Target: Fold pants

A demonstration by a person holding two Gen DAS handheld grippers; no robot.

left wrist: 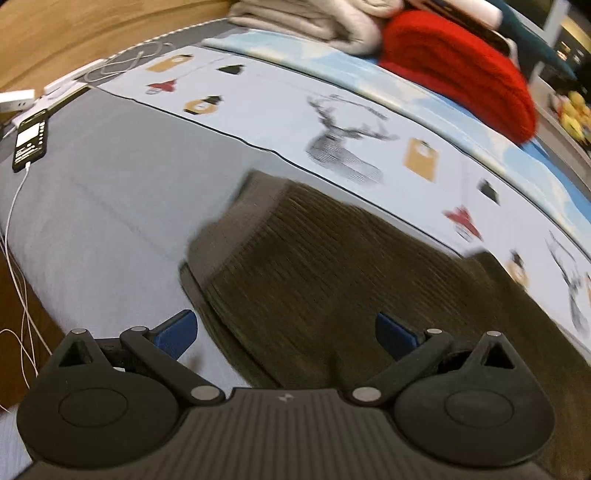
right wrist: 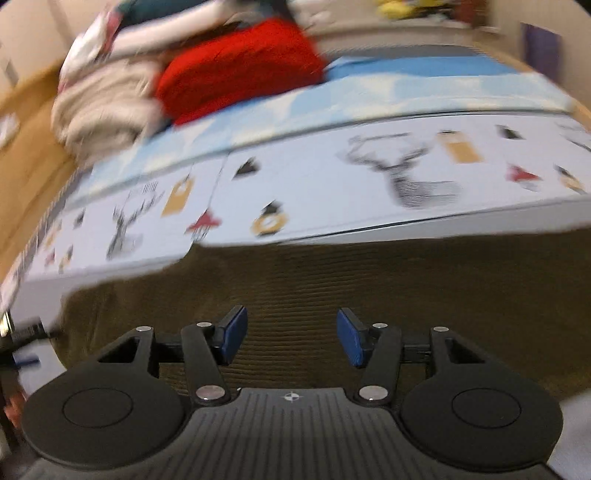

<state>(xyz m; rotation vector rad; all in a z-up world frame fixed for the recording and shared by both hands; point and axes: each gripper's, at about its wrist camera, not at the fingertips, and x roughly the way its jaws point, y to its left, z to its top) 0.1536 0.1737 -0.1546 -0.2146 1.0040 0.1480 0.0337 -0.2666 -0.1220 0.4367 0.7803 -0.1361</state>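
Pants (left wrist: 332,280) of dark olive corduroy lie spread on a bed, filling the lower middle and the 4 o'clock area of the left wrist view and the whole middle band of the right wrist view (right wrist: 332,288). Left gripper (left wrist: 286,334) hangs above the pants with its blue-padded fingers (left wrist: 177,334) spread wide and nothing between them, the 9 o'clock finger over grey sheet (left wrist: 92,206), the 3 o'clock finger over corduroy. Right gripper (right wrist: 291,338) also stands parted and empty, both blue pads (right wrist: 232,332) over the cloth. Beyond the pants, toward 12 o'clock in both views, runs a pale bedcover (left wrist: 280,110) printed with deer heads and small red and mustard figures, edged by a blue strip. Red knitted blanket (left wrist: 458,70) sits at 1 o'clock in the left view, beside a beige folded blanket (left wrist: 314,22); in the right view the red one (right wrist: 236,66) lies at 11 o'clock. Phone (left wrist: 31,140) on a white cable (left wrist: 16,236) rests at 9 o'clock on the sheet's edge. Both views are blurred, the right more so.
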